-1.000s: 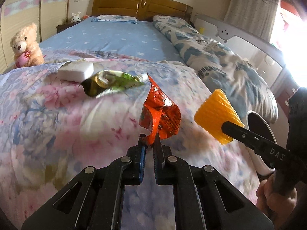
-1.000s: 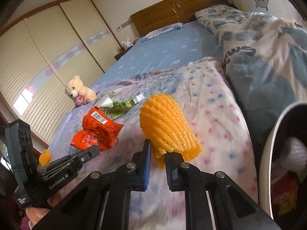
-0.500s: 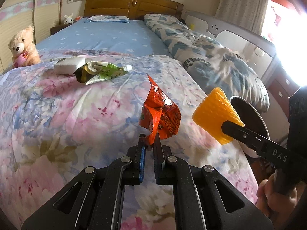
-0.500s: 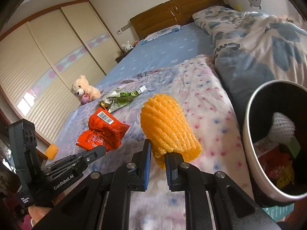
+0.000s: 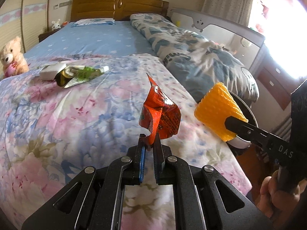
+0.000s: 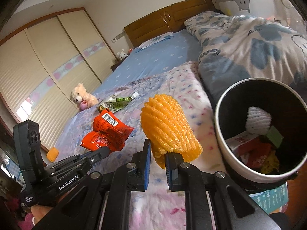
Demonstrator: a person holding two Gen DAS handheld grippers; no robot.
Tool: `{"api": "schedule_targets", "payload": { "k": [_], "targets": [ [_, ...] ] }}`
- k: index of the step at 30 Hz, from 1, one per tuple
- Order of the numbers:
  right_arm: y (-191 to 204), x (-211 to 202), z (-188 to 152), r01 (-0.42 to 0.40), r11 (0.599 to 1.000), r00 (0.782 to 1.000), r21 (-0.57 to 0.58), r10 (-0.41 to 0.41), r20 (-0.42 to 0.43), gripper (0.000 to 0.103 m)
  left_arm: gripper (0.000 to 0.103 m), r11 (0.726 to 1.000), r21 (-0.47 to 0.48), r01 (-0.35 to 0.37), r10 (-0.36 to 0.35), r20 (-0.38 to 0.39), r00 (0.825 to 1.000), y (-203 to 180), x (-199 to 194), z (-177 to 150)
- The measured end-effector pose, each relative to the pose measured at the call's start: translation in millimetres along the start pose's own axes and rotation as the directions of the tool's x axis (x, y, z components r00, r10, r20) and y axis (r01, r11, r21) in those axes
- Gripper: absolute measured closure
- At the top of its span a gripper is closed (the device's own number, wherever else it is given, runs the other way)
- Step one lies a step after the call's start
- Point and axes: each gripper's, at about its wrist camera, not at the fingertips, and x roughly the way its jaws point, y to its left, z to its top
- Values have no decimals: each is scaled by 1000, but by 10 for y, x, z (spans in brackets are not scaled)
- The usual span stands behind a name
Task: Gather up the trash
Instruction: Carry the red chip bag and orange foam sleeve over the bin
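Note:
My left gripper (image 5: 150, 143) is shut on an orange-red snack wrapper (image 5: 160, 115) and holds it above the flowered quilt; the wrapper also shows in the right wrist view (image 6: 107, 132). My right gripper (image 6: 157, 152) is shut on a yellow foam fruit net (image 6: 168, 132), which also shows in the left wrist view (image 5: 218, 113), held above the bed's right edge beside the bin. The white-rimmed trash bin (image 6: 220, 134) stands right of the bed and holds a white foam net (image 6: 259, 118) and wrappers. A green wrapper (image 5: 78, 74) and a white box (image 5: 50, 71) lie farther up the bed.
A teddy bear (image 5: 11, 57) sits at the bed's left edge. A rolled blue-patterned duvet (image 5: 191, 44) lies along the right side. Another yellow foam net (image 6: 52, 154) lies low at the left. A wooden headboard (image 5: 119, 5) stands at the far end.
Both grippers have drawn back toward the bed's foot and right, still holding their items. The bin has come fully into the right wrist view.

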Motion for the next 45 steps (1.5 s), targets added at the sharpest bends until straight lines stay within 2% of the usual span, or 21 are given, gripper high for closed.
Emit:
{"api": "schedule_targets", "payload": {
  "k": [20,45],
  "targets": [
    [-255,-413,-30,21,999,998,41,-23,66,90,97,996,86,35,-33,-17,999,-434,3,10],
    [-689,-782,5,93,990,987,110,-106,123,90,97,972,207,114,-109,-38,993,-1098,154,143]
  ]
}}
